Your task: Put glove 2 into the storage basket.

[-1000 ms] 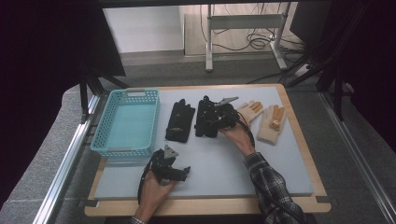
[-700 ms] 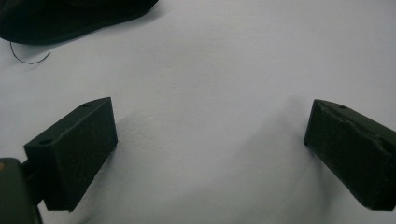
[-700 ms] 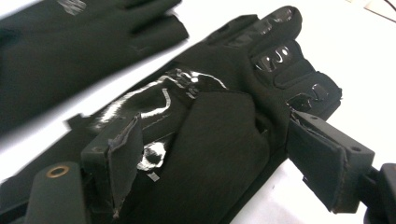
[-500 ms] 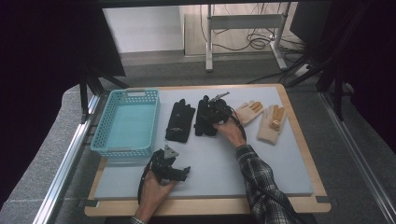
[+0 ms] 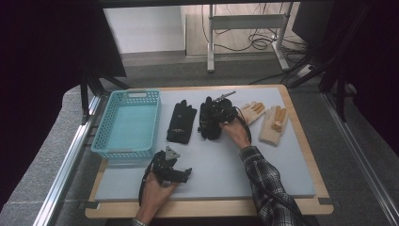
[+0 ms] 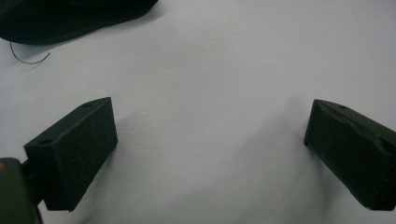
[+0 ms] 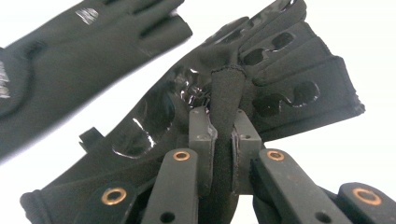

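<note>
Right gripper [image 7: 219, 135] has its jaws clamped on a pinched fold of the black glove [image 7: 261, 65], the right one of a black pair, mid-surface just right of the second black glove [image 5: 181, 121] and left of the tan gloves [image 5: 266, 120]. The fold looks small, taken around the thumb or palm edge, so to do the pick well: lift slow and straight up, watch that the fabric doesn't slide out of the jaws, and keep the hanging part clear of the neighbour glove, which lies just beside it. The blue basket [image 5: 126, 123] at the left looks like the likely drop spot; carry high enough to clear its rim. Glove's long axis runs roughly near-to-far on the surface, fingers pointing to the far edge, cuff toward the person; palm side with glossy grip patches faces up. Left gripper [image 5: 165, 169] rests near the front edge, below the basket, jaws spread wide with nothing between them.
</note>
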### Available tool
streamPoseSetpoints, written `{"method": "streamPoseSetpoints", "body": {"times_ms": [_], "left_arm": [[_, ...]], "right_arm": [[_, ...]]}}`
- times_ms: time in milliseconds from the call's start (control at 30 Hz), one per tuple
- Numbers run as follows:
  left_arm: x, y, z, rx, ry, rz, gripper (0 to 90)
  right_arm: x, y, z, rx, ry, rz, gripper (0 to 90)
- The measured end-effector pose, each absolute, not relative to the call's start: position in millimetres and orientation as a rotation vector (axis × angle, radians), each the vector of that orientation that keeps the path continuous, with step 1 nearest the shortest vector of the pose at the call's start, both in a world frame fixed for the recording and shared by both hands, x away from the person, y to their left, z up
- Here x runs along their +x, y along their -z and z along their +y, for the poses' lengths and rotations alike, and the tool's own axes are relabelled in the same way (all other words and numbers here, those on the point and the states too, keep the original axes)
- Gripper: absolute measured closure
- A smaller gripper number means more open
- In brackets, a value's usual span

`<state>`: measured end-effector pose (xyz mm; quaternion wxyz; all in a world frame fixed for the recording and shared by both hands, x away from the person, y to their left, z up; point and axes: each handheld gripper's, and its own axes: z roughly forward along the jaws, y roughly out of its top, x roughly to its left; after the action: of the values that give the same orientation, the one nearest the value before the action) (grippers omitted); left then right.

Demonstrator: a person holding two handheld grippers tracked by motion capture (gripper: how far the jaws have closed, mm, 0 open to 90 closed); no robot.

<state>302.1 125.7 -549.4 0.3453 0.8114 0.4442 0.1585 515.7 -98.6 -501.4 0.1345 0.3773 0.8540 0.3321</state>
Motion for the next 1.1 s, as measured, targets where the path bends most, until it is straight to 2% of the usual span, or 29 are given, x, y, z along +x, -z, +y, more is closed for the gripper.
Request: {"method": "streamPoseSetpoints", "body": {"times_ms": [300, 600, 767, 833, 867, 1100], "left_arm": [[302.1, 549.0, 126.3, 2.117, -0.411, 1.149, 2.9], [302.1, 549.5, 125.8, 2.107, -0.412, 1.152, 2.9], [302.1, 549.3, 125.8, 2.108, -0.412, 1.152, 2.9], [302.1, 549.5, 125.5, 2.103, -0.413, 1.155, 2.9], [302.1, 549.3, 125.8, 2.108, -0.412, 1.152, 2.9], [301.9, 549.5, 125.3, 2.101, -0.413, 1.157, 2.9]], "right_arm": [[487.7, 473.9, -105.0, 1.055, -1.072, 2.469, 81.2], [435.2, 453.2, -115.6, 1.015, -1.141, 2.484, 81.1], [393.8, 452.7, -132.9, 1.016, -1.226, 2.487, 81.0], [388.2, 452.9, -135.0, 1.014, -1.232, 2.486, 81.0], [372.6, 456.0, -140.5, 1.024, -1.247, 2.486, 80.9], [345.1, 480.2, -147.2, 1.071, -1.246, 2.478, 80.7]]}}
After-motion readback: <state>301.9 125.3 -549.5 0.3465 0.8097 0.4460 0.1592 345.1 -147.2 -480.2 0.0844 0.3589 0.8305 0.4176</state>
